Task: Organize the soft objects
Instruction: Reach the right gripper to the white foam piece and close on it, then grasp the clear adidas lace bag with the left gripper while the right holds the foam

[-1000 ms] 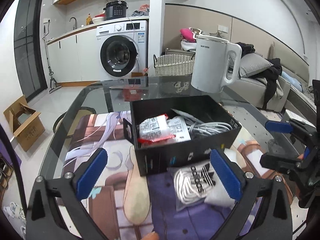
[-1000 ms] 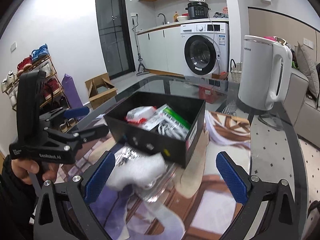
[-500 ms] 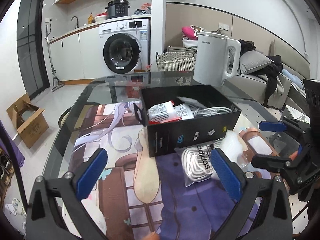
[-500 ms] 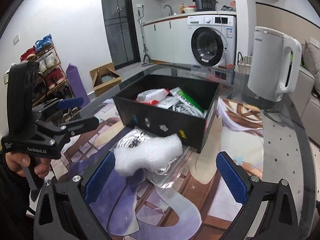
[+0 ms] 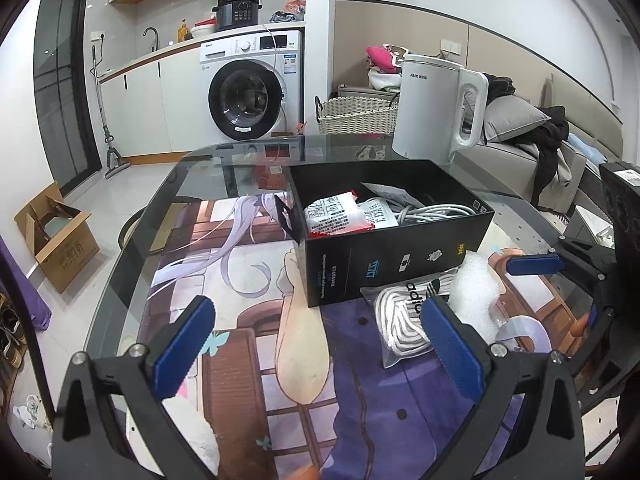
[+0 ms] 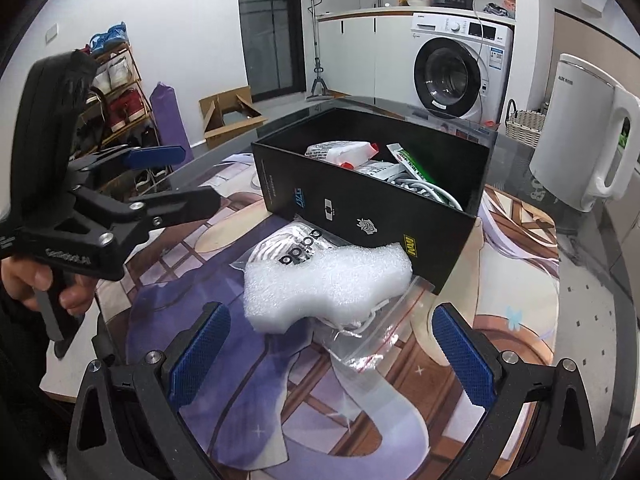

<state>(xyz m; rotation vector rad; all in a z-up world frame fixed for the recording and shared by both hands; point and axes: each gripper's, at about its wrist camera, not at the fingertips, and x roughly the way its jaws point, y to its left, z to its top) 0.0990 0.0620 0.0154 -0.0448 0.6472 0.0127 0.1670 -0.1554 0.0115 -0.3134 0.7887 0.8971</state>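
Both grippers hang wide open and empty, now drawn farther back from the black box (image 6: 372,200) than a second ago. Left gripper (image 5: 316,348) faces the box; right gripper (image 6: 332,344) frames the white foam piece (image 6: 328,280), which lies on the bagged laces (image 5: 404,320) against the box front.

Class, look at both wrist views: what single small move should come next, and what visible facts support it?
Probably lower the right gripper onto the white foam piece and close. Both grippers are open and empty; the foam lies on the bagged laces, outside the black box, directly ahead of the right fingers.
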